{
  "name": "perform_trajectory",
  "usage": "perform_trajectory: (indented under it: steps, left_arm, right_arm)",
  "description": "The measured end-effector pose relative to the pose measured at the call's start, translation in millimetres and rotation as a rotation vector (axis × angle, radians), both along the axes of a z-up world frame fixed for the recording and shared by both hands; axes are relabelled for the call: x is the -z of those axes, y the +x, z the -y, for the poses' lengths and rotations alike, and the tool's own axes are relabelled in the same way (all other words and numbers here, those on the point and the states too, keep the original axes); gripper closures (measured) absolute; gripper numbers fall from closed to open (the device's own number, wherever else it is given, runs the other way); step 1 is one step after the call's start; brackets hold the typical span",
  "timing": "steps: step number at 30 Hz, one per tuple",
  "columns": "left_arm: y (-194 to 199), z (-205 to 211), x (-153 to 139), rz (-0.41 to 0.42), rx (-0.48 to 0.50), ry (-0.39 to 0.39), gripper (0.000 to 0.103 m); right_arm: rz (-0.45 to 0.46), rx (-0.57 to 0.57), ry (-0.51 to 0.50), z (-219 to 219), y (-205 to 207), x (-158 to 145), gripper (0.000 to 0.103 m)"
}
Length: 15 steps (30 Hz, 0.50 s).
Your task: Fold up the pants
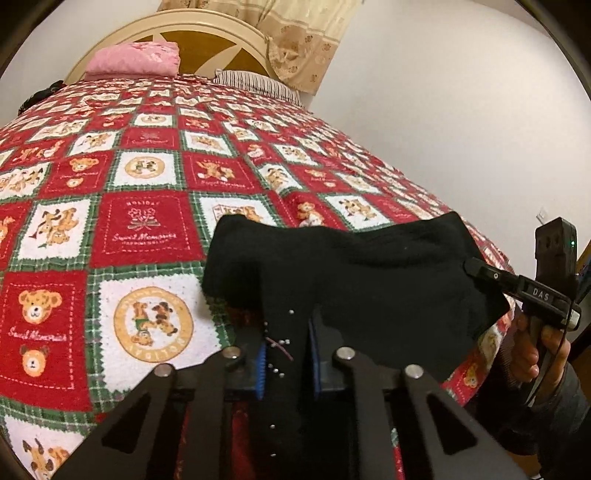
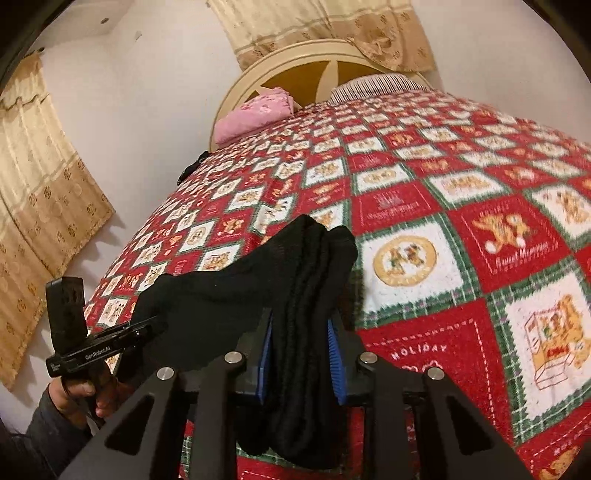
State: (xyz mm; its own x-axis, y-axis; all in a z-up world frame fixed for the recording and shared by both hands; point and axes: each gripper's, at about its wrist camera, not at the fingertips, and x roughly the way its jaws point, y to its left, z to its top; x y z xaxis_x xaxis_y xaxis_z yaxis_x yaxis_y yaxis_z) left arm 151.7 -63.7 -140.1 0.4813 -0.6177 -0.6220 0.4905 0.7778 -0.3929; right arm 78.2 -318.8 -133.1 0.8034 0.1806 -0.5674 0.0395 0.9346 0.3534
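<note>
Black pants (image 1: 354,266) hang stretched between my two grippers above the red, white and green bear-patterned bedspread (image 1: 140,229). My left gripper (image 1: 286,354) is shut on one end of the pants, blue pads pressing the cloth. My right gripper (image 2: 301,354) is shut on a bunched, ribbed part of the pants (image 2: 306,280). The right gripper also shows at the right in the left wrist view (image 1: 480,273), and the left gripper at the left in the right wrist view (image 2: 147,325). The pants hide both sets of fingertips.
A pink folded blanket (image 1: 135,59) and a striped pillow (image 1: 255,83) lie by the cream headboard (image 1: 207,29). Beige curtains (image 2: 37,206) hang on the walls. The bedspread (image 2: 461,221) covers the whole bed. White walls flank both sides.
</note>
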Motion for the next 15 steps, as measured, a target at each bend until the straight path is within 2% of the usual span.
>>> perform_trajectory:
  steps: [8, 15]
  left_arm:
    - [-9, -22, -22, 0.032, -0.017, -0.040, 0.088]
    - [-11, -70, -42, 0.078, -0.105, -0.047, 0.088]
  right_arm:
    - [0.026, -0.040, -0.034, -18, 13, -21, 0.076]
    - [0.046, -0.130, -0.042, -55, 49, -37, 0.076]
